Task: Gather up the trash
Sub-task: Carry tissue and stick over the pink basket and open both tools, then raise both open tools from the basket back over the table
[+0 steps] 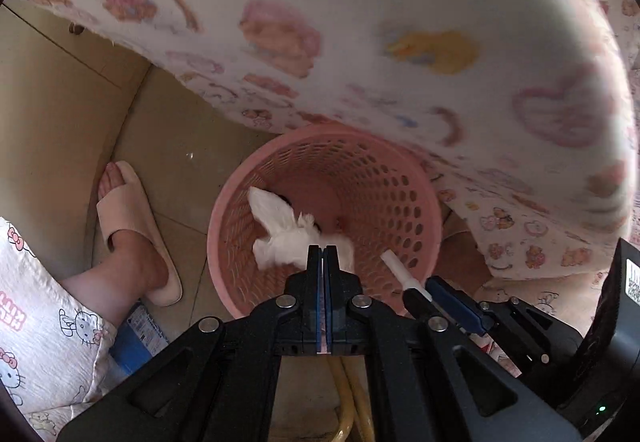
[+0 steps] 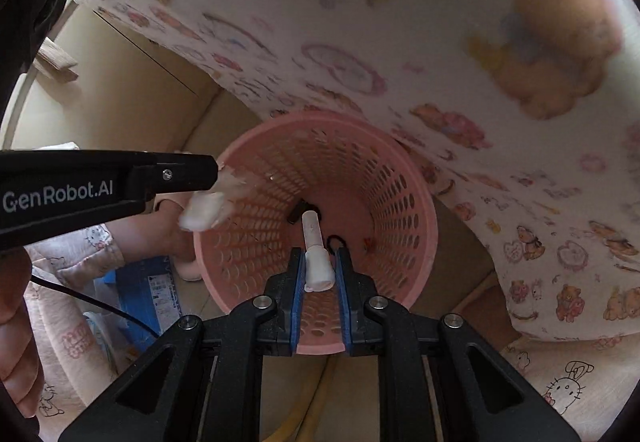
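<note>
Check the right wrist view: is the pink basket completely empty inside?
No: small dark scraps lie at the bottom of the pink basket, beneath the white tube held in the right tongs.

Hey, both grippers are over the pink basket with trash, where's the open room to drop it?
The basket bottom's far side is bare, beyond the small dark bits. Its mouth is crowded: tissue in the left gripper at the left rim, white tube in the right gripper mid-opening.
</note>
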`<state>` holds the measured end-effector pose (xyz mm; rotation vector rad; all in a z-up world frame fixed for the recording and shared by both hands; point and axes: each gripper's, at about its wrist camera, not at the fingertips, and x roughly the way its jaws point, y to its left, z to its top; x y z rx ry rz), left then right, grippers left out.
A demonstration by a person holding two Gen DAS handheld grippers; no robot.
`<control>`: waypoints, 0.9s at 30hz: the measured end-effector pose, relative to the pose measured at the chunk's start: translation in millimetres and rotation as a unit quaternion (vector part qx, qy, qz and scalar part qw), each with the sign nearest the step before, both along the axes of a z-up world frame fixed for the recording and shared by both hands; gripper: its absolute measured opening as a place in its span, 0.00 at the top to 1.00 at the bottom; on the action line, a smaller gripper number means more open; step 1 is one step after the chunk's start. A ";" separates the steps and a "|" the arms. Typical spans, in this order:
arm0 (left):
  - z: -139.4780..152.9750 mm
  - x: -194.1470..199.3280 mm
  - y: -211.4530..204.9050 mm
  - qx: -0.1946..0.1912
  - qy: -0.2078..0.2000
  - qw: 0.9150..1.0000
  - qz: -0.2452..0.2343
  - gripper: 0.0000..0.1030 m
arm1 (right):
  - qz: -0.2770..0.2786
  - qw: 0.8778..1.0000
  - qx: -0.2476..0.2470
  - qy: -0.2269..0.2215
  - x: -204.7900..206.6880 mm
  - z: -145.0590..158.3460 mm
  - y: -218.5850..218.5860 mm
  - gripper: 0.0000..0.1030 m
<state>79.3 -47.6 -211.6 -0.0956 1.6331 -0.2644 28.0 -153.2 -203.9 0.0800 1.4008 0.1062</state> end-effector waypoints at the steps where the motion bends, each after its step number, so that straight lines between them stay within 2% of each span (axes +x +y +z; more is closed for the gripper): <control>1: -5.4 1.9 1.1 0.004 0.006 1.000 0.002 1.00 | -0.004 1.000 0.000 0.007 0.5 -4.8 -1.0 0.84; 7: -22.7 5.4 9.0 0.009 0.034 0.999 0.014 1.00 | -0.018 0.999 -0.002 0.037 1.4 -22.5 -7.7 0.84; 12: -28.4 5.0 11.5 0.015 0.040 0.999 0.015 0.99 | -0.017 0.999 -0.012 0.048 0.9 -32.5 -6.8 0.84; 13: -28.3 4.5 12.1 0.016 0.041 0.999 0.019 0.98 | -0.018 0.999 -0.015 0.049 0.6 -33.4 -6.4 0.84; 15: -26.2 4.6 13.8 0.019 0.039 0.999 0.023 0.87 | -0.019 0.998 -0.019 0.052 1.2 -35.3 -5.6 0.84; 21: -4.3 4.1 18.7 0.026 0.004 0.999 0.030 0.72 | -0.019 0.998 -0.022 0.054 2.8 -35.6 -4.1 0.83; 23: 7.2 4.2 21.1 0.033 -0.018 0.999 0.032 0.68 | -0.019 0.998 -0.023 0.048 3.2 -31.5 -4.4 0.78; 25: 19.1 4.4 23.0 0.039 -0.038 0.998 0.033 0.67 | -0.019 0.999 -0.021 0.039 3.0 -26.7 -4.5 0.68; 27: 33.2 5.0 26.2 0.037 -0.059 0.997 0.034 0.63 | -0.018 0.999 -0.019 0.030 2.6 -19.9 -3.0 0.67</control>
